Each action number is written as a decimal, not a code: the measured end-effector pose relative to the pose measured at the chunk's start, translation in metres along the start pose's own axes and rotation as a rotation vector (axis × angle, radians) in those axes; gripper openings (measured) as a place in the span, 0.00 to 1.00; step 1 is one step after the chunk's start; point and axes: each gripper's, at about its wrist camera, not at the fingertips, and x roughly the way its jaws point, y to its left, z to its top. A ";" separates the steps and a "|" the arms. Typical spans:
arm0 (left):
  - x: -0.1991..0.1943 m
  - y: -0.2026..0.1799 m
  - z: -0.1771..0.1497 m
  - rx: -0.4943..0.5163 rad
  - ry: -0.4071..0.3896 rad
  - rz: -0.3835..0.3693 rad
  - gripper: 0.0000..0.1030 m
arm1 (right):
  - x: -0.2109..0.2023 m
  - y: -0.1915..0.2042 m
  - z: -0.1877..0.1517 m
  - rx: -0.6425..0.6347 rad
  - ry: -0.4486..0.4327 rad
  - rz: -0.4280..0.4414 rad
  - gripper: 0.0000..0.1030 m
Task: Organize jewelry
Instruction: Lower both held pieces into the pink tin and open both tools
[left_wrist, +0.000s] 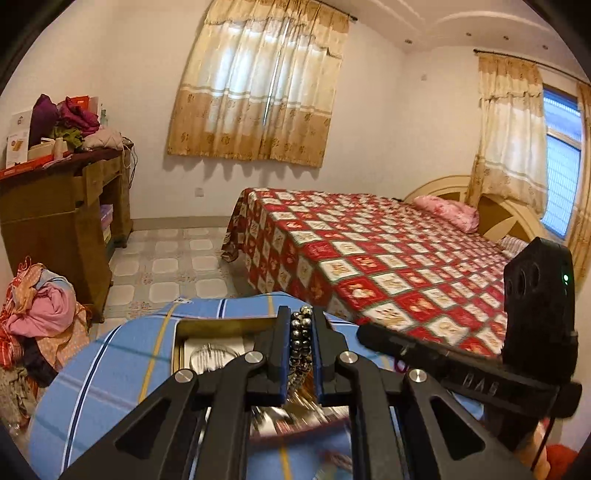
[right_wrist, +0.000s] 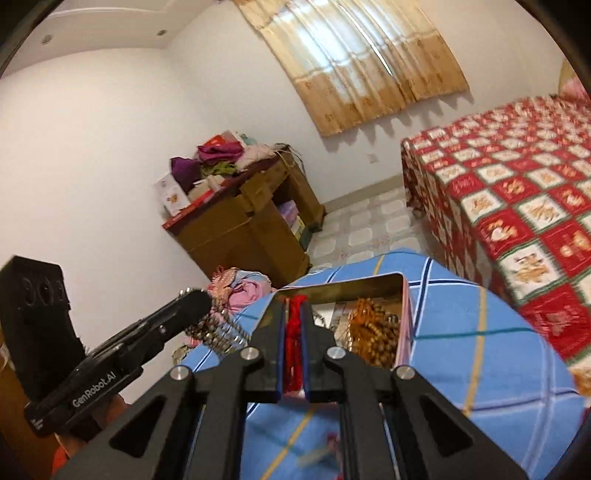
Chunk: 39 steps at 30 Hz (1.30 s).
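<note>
Left wrist: left gripper (left_wrist: 301, 314) pinches bead bracelet (left_wrist: 300, 343) between fingers, right gripper (right_wrist: 294, 306) pinches red cord (right_wrist: 294, 332), both lifted clear for sorting into tin (right_wrist: 402, 317).

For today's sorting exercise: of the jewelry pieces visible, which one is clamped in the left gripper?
The dark metallic bead strand, pinched in the left gripper; the red tasselled piece sits in the right gripper.

A bed (left_wrist: 369, 258) with red checked cover stands at two o'clock; a cluttered wooden desk (left_wrist: 66, 214) at ten o'clock.
</note>
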 end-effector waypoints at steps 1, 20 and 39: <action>0.009 0.003 -0.001 0.002 0.010 0.009 0.09 | 0.011 -0.005 0.000 0.014 0.009 -0.013 0.10; 0.093 0.017 -0.027 0.071 0.215 0.256 0.09 | 0.059 -0.028 -0.018 0.054 0.099 -0.092 0.13; 0.031 0.008 -0.015 0.032 0.181 0.429 0.75 | -0.019 -0.001 -0.008 0.058 -0.059 -0.105 0.65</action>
